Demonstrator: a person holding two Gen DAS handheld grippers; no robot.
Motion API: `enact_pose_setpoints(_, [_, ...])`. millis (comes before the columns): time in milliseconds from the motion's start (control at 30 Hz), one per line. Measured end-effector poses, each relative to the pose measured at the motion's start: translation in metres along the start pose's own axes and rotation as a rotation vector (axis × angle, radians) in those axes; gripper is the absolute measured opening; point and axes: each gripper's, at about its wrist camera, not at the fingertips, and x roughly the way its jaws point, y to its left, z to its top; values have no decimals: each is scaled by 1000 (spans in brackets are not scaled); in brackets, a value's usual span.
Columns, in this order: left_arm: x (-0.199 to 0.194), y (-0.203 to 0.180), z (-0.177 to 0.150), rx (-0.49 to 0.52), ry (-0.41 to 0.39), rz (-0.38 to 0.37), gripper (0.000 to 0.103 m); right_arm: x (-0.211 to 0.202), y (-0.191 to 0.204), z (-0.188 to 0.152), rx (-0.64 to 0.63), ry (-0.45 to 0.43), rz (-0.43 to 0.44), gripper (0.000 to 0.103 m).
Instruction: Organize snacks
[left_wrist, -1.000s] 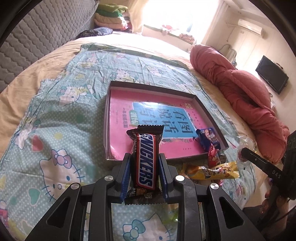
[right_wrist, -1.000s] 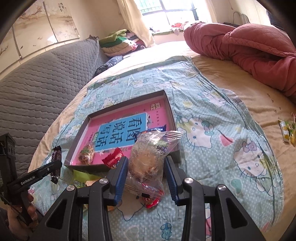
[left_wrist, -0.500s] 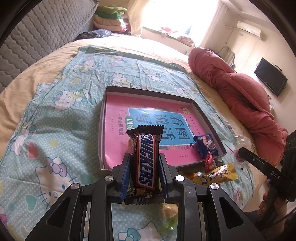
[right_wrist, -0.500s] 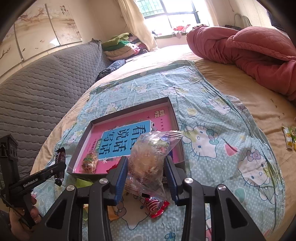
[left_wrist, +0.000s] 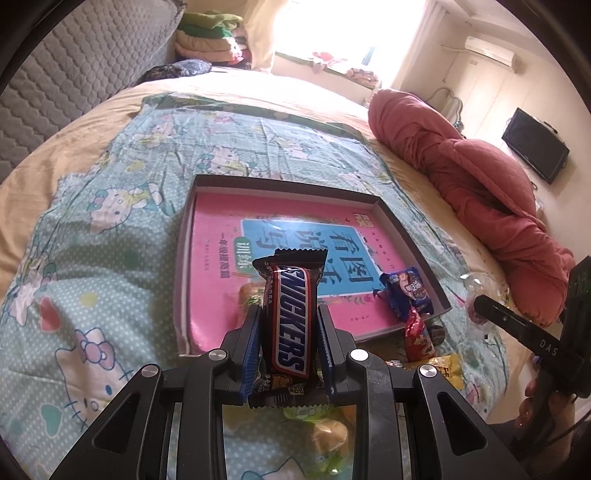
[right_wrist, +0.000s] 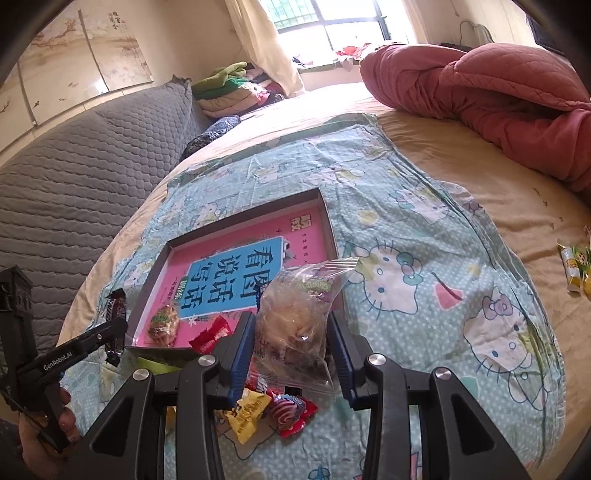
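Both jaw pairs are pinching snacks: the left gripper (left_wrist: 288, 334) clamps a Snickers bar (left_wrist: 291, 317) upright, and the right gripper (right_wrist: 291, 354) squeezes a clear pastry bag (right_wrist: 295, 317). Each load hangs above the near edge of the shallow box (left_wrist: 295, 184), which already has a few wrapped sweets on its pink liner (big Chinese characters on blue). Probably mid-carry; next, reach over the rim, lower and release. The tools read "GenRobot.AI" and "DAS".
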Motion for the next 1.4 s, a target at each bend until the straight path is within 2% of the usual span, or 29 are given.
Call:
enact_pose_setpoints(667, [35, -23, 12, 25, 22, -34, 29, 28, 13, 28, -31, -19, 29, 40])
enact_pose_setpoints(1000, [50, -37, 13, 69, 47, -45, 29, 49, 21, 33, -57, 15, 45, 40])
enact_pose_setpoints(1400, [63, -43, 13, 103, 75, -38, 29, 64, 26, 35, -76, 39, 20, 40])
